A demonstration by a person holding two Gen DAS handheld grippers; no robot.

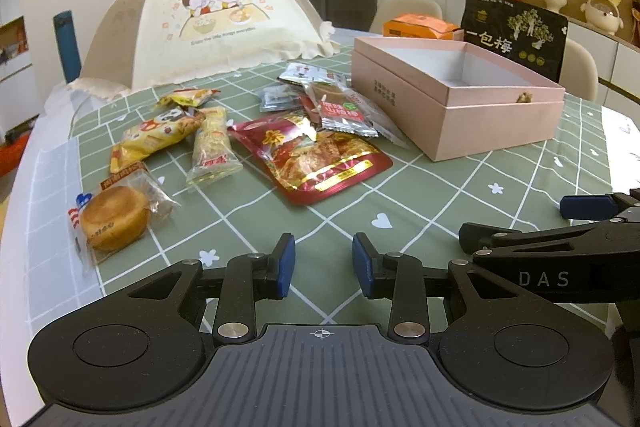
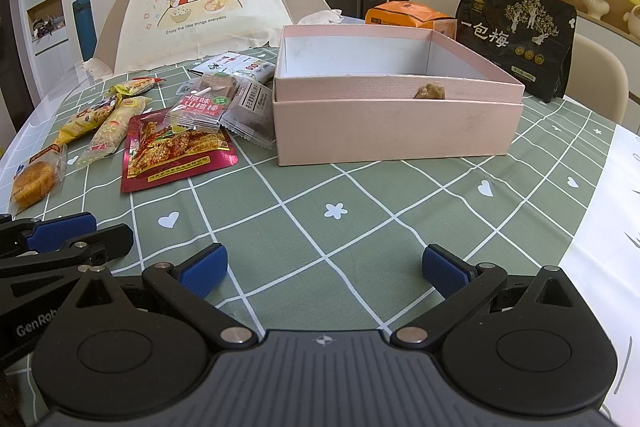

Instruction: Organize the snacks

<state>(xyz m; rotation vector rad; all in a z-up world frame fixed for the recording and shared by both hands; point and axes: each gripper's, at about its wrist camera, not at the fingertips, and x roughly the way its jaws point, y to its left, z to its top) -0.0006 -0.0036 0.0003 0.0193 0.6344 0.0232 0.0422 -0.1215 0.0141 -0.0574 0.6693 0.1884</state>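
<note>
An open pink box (image 1: 460, 107) (image 2: 396, 123) stands on the green checked tablecloth and looks empty inside. Left of it lie several wrapped snacks: a red pouch (image 1: 316, 157) (image 2: 172, 155), a hawthorn pack (image 1: 340, 109) (image 2: 204, 105), a round cake in clear wrap (image 1: 116, 217) (image 2: 34, 179), and yellow bars (image 1: 212, 147) (image 2: 116, 131). My left gripper (image 1: 324, 265) is open and empty, low over the cloth in front of the snacks. My right gripper (image 2: 324, 269) is wide open and empty, in front of the box.
A fabric food cover (image 1: 216, 23) (image 2: 204, 7) stands at the back left. A black plum bag (image 1: 516, 35) (image 2: 516, 39) and an orange pack (image 1: 420, 27) (image 2: 408, 15) stand behind the box. A blue bottle (image 1: 66, 43) is at far left. The table edge runs along the right.
</note>
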